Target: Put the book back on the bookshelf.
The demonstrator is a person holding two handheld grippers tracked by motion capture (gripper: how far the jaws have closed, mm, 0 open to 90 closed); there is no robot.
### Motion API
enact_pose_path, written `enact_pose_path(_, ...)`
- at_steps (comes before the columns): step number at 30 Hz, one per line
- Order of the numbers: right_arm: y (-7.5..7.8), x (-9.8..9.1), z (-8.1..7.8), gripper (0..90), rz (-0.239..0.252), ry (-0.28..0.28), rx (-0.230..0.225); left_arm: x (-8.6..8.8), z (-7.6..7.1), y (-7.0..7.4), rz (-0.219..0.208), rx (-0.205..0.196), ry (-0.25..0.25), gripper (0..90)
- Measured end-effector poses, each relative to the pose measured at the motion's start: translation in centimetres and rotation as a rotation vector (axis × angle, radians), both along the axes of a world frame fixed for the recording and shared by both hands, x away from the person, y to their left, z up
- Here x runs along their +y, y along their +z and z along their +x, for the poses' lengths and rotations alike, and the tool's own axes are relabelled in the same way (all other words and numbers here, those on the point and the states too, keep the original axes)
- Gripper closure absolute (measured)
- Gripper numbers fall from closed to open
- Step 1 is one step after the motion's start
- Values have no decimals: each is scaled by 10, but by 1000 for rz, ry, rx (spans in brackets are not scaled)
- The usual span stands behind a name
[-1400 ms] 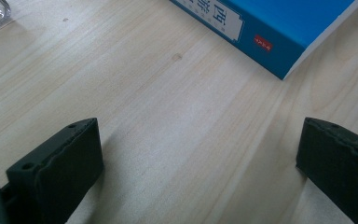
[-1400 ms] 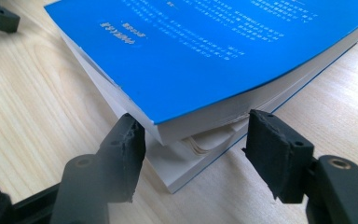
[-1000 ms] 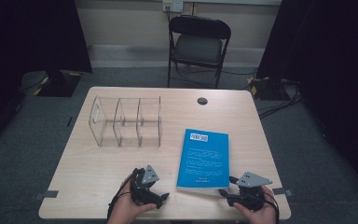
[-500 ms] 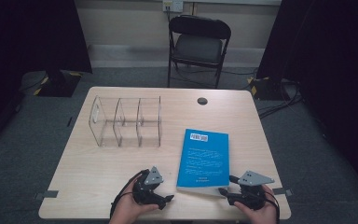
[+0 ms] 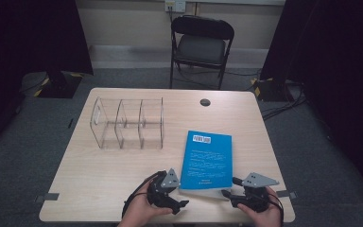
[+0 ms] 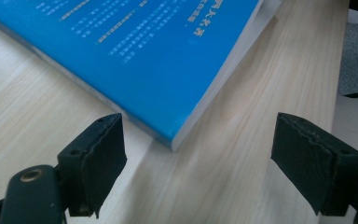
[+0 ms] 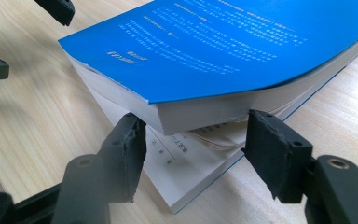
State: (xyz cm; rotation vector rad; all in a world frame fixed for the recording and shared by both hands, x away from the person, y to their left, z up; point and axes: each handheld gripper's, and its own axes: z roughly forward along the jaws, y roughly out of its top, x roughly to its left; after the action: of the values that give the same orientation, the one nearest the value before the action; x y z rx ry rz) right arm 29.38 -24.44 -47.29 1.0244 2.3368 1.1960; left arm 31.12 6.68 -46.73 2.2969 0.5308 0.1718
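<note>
A blue paperback (image 5: 205, 158) lies on the wooden table (image 5: 99, 175), right of centre near the front edge. My left gripper (image 5: 179, 196) is at its near left corner. In the left gripper view that gripper (image 6: 200, 128) is open with the book's corner (image 6: 177, 133) just ahead of the pads; its jaws have just been closing, and nothing is pressed between them. My right gripper (image 5: 229, 186) is at the near right corner. In the right gripper view the open jaws of that gripper (image 7: 196, 122) sit at the page edge, where the upper block of pages (image 7: 200, 109) is raised off the lower leaves (image 7: 186, 163).
A clear acrylic organiser (image 5: 127, 124) with three compartments stands at the back left of the table. A black round cable port (image 5: 205, 102) sits near the far edge. A black folding chair (image 5: 202, 47) stands behind the table. The front edge runs close under both hands.
My left gripper has moved right and slightly up, to the book's near left corner. The right gripper and the book have stayed where they were.
</note>
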Motion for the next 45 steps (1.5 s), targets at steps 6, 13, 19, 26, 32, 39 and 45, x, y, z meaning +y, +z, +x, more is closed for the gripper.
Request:
enact_pose_path(6, 1, 0, 1, 385, 6, 0, -2, -13, 3, 7, -9, -14, -23, 171)
enact_pose_path(13, 1, 0, 1, 385, 9, -1, 1, -30, 7, 12, 14, -16, -50, 170)
enact_pose_path(19, 2, 0, 1, 385, 12, -1, 3, -43, 10, 12, 7, -24, -60, 170)
enact_pose_path(26, 2, 0, 1, 385, 17, -5, -3, -54, 11, 9, 26, -35, -69, 170)
enact_pose_path(32, 4, 1, 2, 385, 22, -4, -4, -63, 14, 5, 19, -33, -65, 163)
enact_pose_path(39, 5, 1, 2, 385, 19, -9, -5, -69, 17, 7, 42, -32, -76, 157)
enact_pose_path(45, 5, 1, 2, 385, 23, -7, -6, -77, 18, 4, 15, -40, -68, 156)
